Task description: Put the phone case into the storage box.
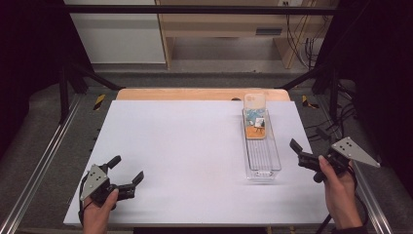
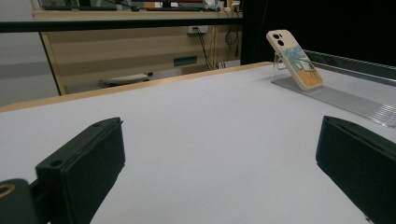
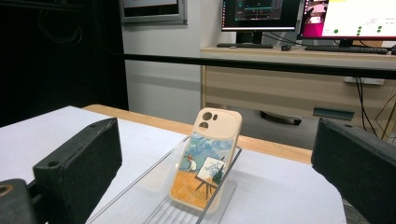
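At seven o'clock on the white table (image 1: 185, 146) the left gripper (image 1: 127, 171) rests wide open, empty. At two o'clock a phone case (image 3: 205, 161) leans tilted against the far wall of a clear plastic tray (image 1: 263, 156). At four o'clock the right gripper (image 1: 303, 155) hangs open, empty, facing it. The case looks light, flexible, probably slippery; pinch its long edges near the top

We see the right gripper's (image 1: 308, 155) far jaw hidden behind its body in the high view. The clear tray's (image 3: 154, 179) near end runs off the right gripper view's bottom edge.
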The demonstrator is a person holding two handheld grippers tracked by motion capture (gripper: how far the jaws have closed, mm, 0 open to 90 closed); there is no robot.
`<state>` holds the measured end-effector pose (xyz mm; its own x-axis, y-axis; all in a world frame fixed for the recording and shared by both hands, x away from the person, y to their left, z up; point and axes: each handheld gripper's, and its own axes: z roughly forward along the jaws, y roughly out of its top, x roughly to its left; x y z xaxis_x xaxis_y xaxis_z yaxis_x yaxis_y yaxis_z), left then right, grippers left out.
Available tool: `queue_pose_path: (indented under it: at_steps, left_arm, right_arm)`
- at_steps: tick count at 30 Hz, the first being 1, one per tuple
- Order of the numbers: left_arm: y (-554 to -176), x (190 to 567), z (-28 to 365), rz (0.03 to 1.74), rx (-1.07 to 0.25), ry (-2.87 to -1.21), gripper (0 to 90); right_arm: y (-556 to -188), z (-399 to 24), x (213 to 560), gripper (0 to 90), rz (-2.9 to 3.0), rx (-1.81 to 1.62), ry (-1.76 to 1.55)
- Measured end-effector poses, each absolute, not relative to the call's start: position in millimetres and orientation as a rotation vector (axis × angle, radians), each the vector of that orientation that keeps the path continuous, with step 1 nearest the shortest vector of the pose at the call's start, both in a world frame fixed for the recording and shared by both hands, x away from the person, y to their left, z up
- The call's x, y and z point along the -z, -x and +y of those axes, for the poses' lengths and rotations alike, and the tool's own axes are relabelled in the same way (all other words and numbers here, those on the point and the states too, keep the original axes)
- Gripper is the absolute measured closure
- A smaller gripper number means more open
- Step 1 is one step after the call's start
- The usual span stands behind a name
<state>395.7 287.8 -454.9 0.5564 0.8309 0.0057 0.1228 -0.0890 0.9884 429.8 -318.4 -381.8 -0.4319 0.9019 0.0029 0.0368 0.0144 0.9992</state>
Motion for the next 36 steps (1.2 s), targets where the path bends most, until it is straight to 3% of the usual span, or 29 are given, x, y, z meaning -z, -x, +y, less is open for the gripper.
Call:
queue_pose_path:
  at_steps: [36]
  left_arm:
    - [-395.4,455.1,285.0,0.821,-0.711,-1.578,1.1]
  right_arm:
    - [-405.8,-294.6,419.0,2.4,1.613,-1.538,-0.962]
